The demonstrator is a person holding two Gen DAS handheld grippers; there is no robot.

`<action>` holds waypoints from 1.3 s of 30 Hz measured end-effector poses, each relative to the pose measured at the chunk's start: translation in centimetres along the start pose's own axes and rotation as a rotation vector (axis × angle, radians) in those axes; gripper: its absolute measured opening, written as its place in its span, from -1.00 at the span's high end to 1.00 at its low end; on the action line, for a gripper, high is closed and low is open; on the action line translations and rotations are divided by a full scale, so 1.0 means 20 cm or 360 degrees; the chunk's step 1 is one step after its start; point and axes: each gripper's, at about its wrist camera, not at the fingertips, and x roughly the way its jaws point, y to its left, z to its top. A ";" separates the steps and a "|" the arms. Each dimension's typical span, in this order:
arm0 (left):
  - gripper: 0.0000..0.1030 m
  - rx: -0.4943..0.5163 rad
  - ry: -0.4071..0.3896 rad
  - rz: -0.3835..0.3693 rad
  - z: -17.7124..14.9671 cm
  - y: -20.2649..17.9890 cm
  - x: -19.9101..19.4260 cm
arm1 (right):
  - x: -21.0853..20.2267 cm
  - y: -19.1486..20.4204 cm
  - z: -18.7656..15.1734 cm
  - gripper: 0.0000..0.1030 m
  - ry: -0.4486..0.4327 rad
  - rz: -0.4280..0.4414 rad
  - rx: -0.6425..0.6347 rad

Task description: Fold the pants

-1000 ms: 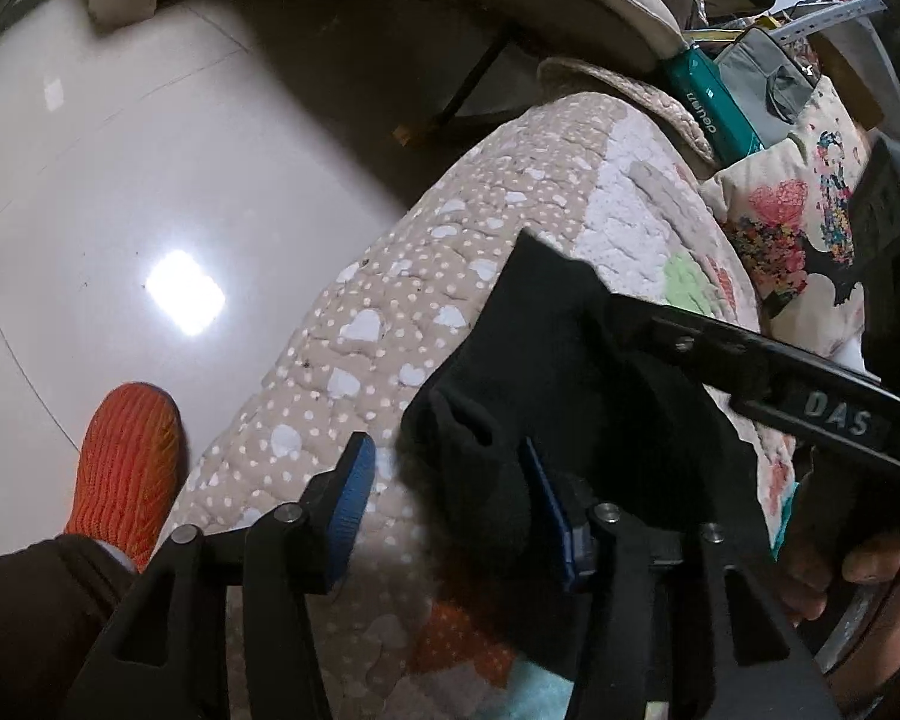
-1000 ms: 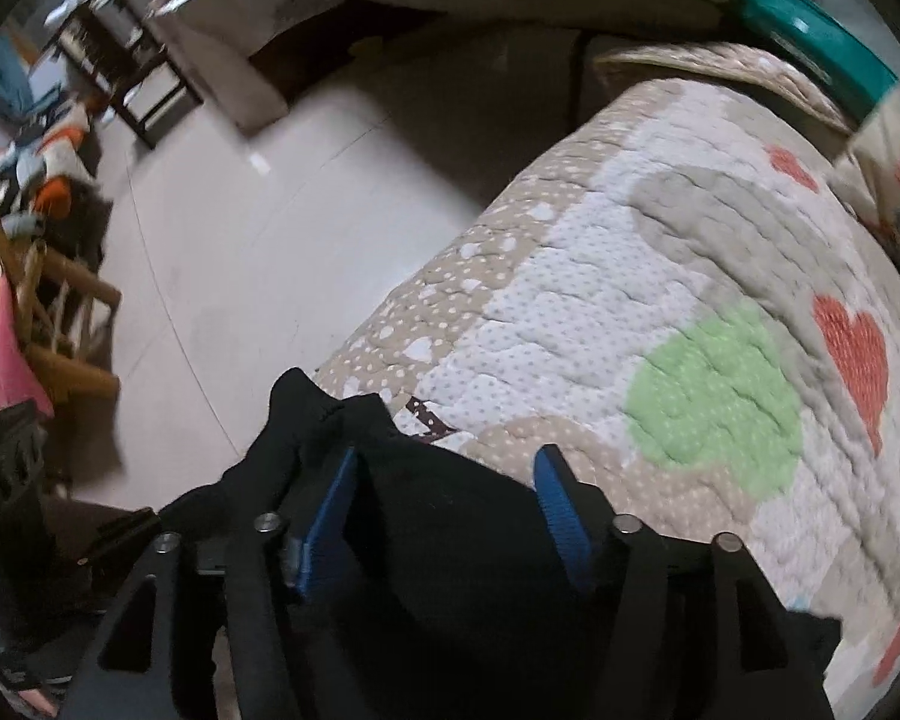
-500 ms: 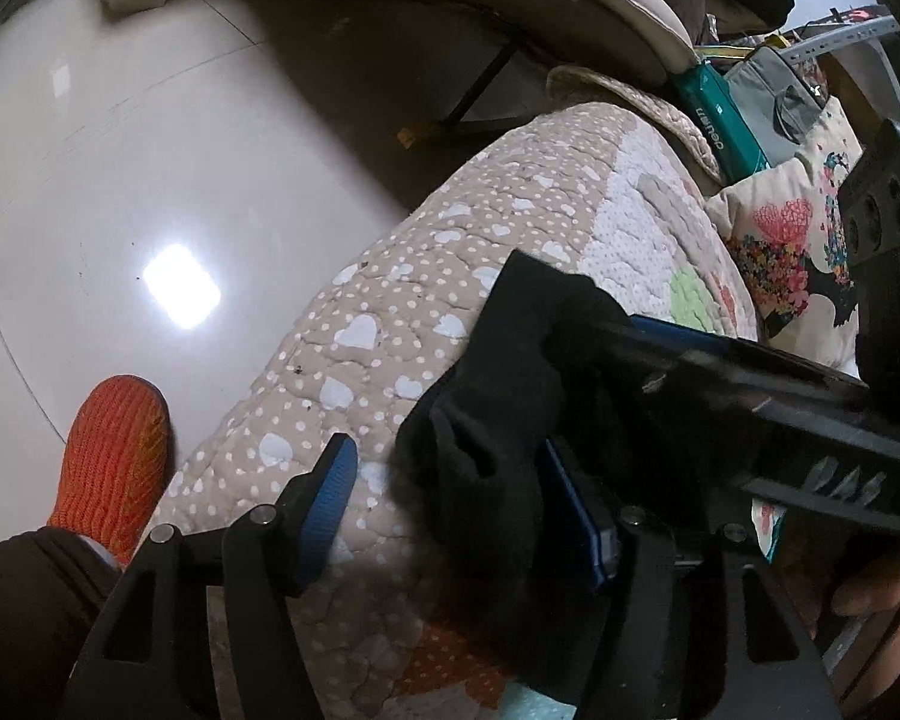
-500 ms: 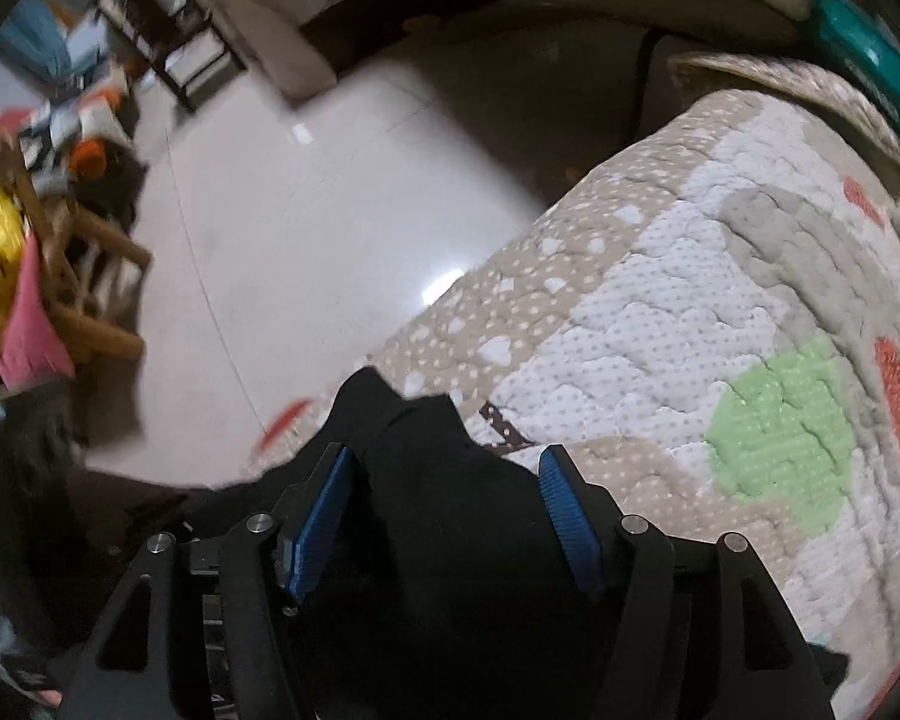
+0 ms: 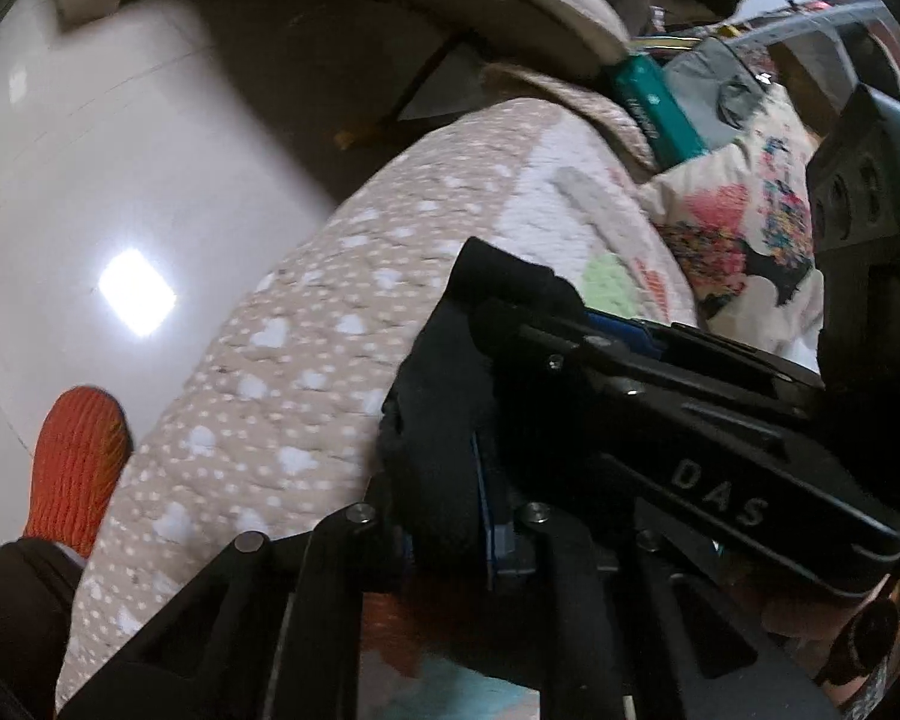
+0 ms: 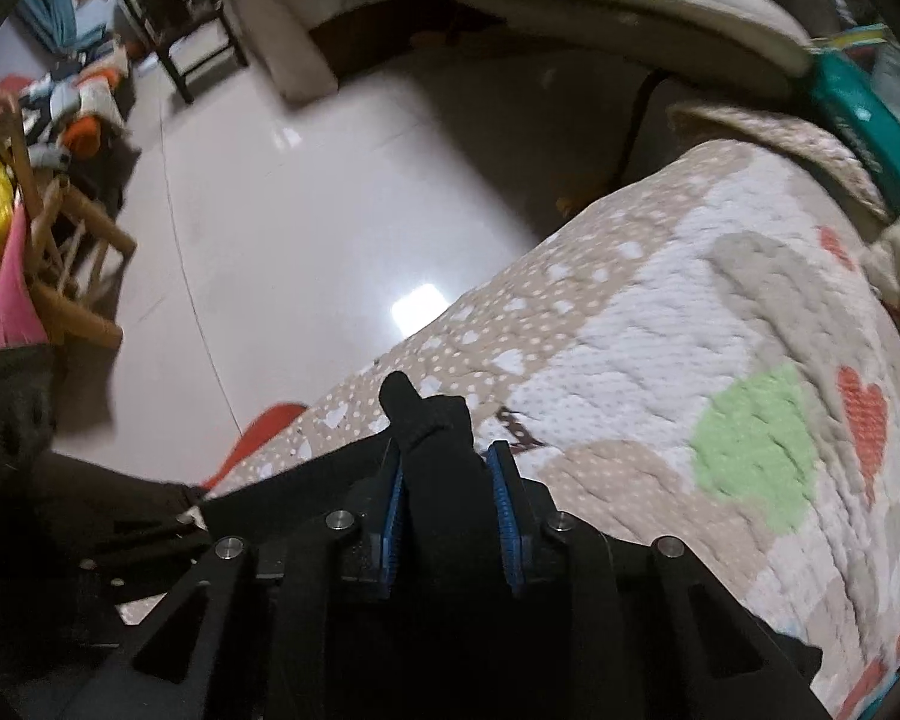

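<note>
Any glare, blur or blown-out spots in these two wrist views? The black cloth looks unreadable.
Left wrist view: hard rectangular glare on the floor, quilt dots smeared by motion blur, black pants crushed to featureless shadow inside the left hand-held gripper. Right wrist view: smaller floor glare, soft blur on the far clutter, strong fisheye bending at edges; right hand-held gripper stays fairly sharp.

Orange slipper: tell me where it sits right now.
In the left wrist view the orange slipper is at the lower left on the glossy floor, right beside the edge of the heart-patterned quilt, below the bright light reflection.
</note>
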 end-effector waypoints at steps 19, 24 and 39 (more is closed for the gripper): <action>0.69 0.0710 0.0438 -0.0435 -0.51 -0.69 0.15 | -0.55 -0.66 -1.11 0.42 -0.0343 -0.0085 0.0875; 0.37 0.0768 0.0473 -0.0524 -0.50 -0.65 0.05 | -0.55 -0.83 -1.41 0.10 -0.0255 -0.0239 0.1152; 0.28 0.0519 0.0440 -0.0149 -0.40 -0.50 0.29 | -0.67 -0.56 -1.05 -0.23 -0.0341 -0.0445 0.0886</action>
